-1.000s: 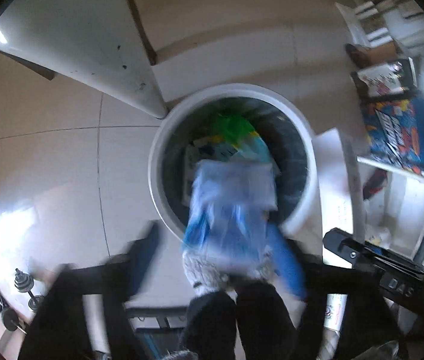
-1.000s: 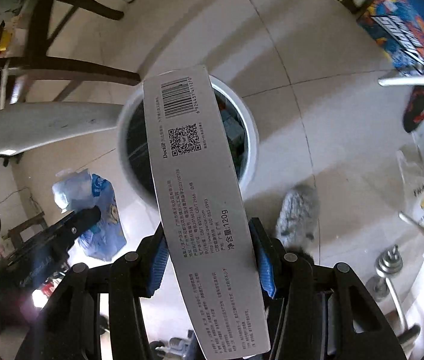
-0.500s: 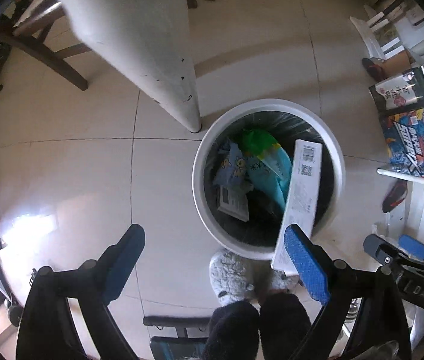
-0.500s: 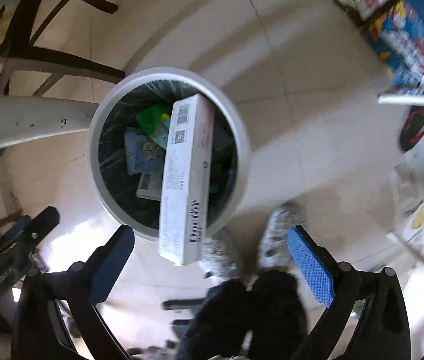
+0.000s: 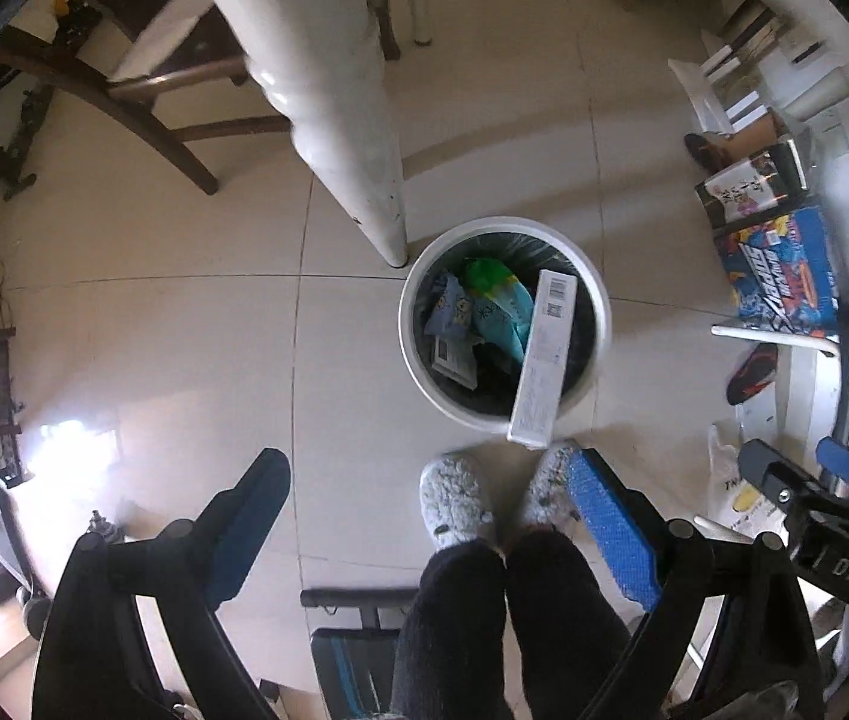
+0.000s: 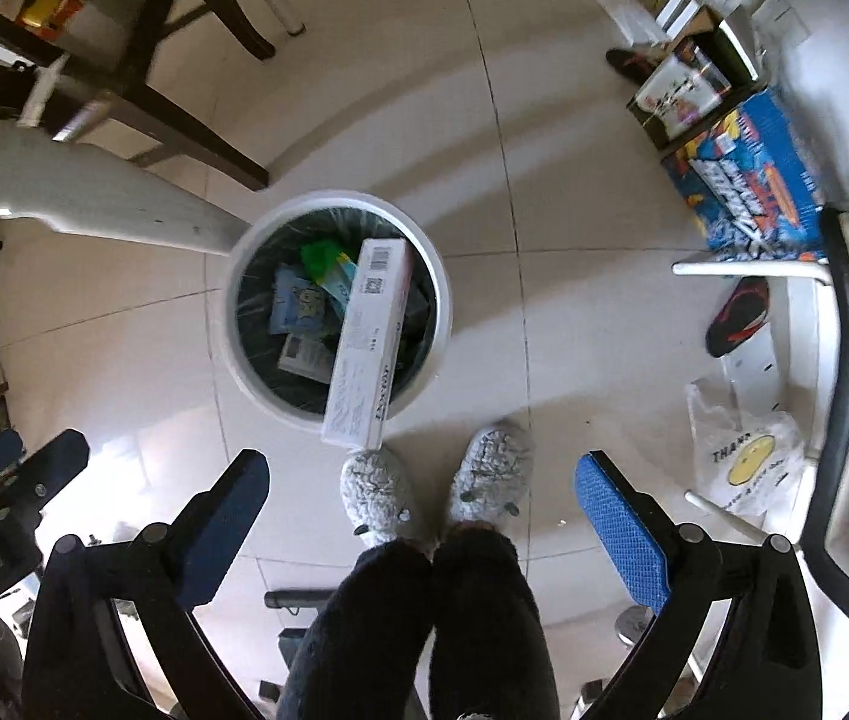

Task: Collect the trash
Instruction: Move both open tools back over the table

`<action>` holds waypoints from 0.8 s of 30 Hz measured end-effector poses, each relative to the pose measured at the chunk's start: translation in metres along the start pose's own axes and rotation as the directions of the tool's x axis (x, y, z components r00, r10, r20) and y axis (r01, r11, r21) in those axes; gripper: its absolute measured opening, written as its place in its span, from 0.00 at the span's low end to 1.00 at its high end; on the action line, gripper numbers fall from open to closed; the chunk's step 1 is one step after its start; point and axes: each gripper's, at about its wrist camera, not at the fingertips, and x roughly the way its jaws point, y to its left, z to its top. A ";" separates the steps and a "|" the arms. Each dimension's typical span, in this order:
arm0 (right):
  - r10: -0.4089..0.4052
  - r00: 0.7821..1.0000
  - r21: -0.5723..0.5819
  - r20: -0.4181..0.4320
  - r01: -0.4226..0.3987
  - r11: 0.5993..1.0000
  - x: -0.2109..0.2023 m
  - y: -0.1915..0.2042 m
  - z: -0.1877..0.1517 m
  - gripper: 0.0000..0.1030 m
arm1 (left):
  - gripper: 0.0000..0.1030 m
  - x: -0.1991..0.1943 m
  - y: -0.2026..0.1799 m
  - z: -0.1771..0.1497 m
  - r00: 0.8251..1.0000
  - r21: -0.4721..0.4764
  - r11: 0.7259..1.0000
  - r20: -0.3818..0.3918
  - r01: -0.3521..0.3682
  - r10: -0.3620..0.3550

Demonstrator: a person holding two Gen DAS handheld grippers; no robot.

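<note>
Dropped since a second ago, the long box (image 6: 367, 348) leans in the bin (image 6: 232, 324) ahead of both spread, empty claws (image 6: 421, 504); fetch more trash next.

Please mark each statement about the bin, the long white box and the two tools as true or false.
1. The long white box lies flat on the floor beside the bin. False: it leans in the bin, one end above the rim.
2. The left tool is open and holds nothing. True.
3. The right tool grips the box. False: it is open and empty.
4. A green packet lies inside the bin. True.
5. The bin has a lid on. False: it is open.
</note>
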 end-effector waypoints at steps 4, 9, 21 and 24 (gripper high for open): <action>0.009 0.999 -0.014 0.036 -0.008 1.000 -0.062 0.006 -0.015 1.00 | 0.92 -0.046 0.002 -0.012 1.000 0.002 1.000 0.016 0.009 -0.009; 0.030 0.997 -0.017 0.073 -0.028 0.999 -0.140 0.011 -0.035 1.00 | 0.92 -0.112 0.003 -0.026 0.998 0.004 1.000 0.051 0.030 -0.031; 0.185 0.970 0.026 0.159 -0.191 0.981 -0.303 0.006 -0.049 1.00 | 0.92 -0.248 -0.013 -0.007 0.974 0.034 0.999 0.224 0.005 -0.013; 0.216 0.957 0.073 0.196 -0.234 0.970 -0.331 -0.013 -0.035 1.00 | 0.92 -0.274 -0.036 0.021 0.962 0.052 0.999 0.271 0.016 -0.029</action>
